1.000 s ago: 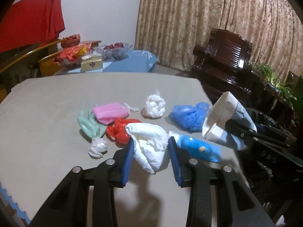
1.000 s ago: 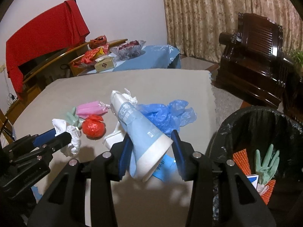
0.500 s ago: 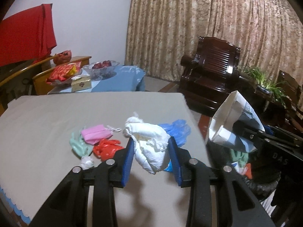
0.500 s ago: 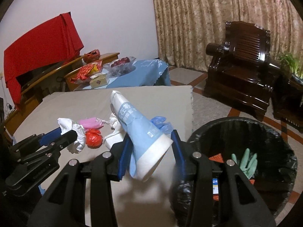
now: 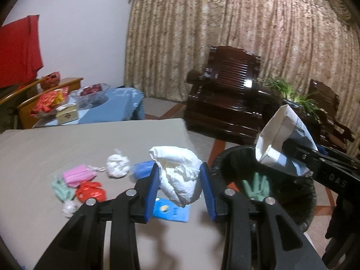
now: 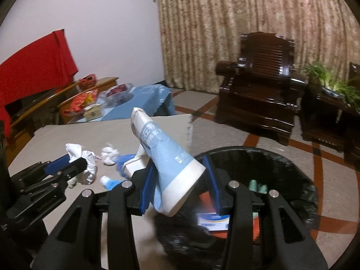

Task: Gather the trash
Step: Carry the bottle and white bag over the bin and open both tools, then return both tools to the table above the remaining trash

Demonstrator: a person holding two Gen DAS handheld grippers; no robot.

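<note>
My left gripper is shut on a crumpled white tissue wad and holds it above the table's right edge, next to the black-lined trash bin. My right gripper is shut on a crushed blue-and-white paper cup and holds it over the bin's near rim. The cup also shows in the left wrist view. The held tissue wad shows in the right wrist view. A green glove lies inside the bin.
On the grey table lie a pink packet, a red wrapper, a green glove, a white tissue ball, a blue bag and a blue pouch. A dark armchair stands behind the bin.
Both grippers have swung right with their loads, from over the table toward the bin. The right gripper and its cup now hang over the bin's rim.
</note>
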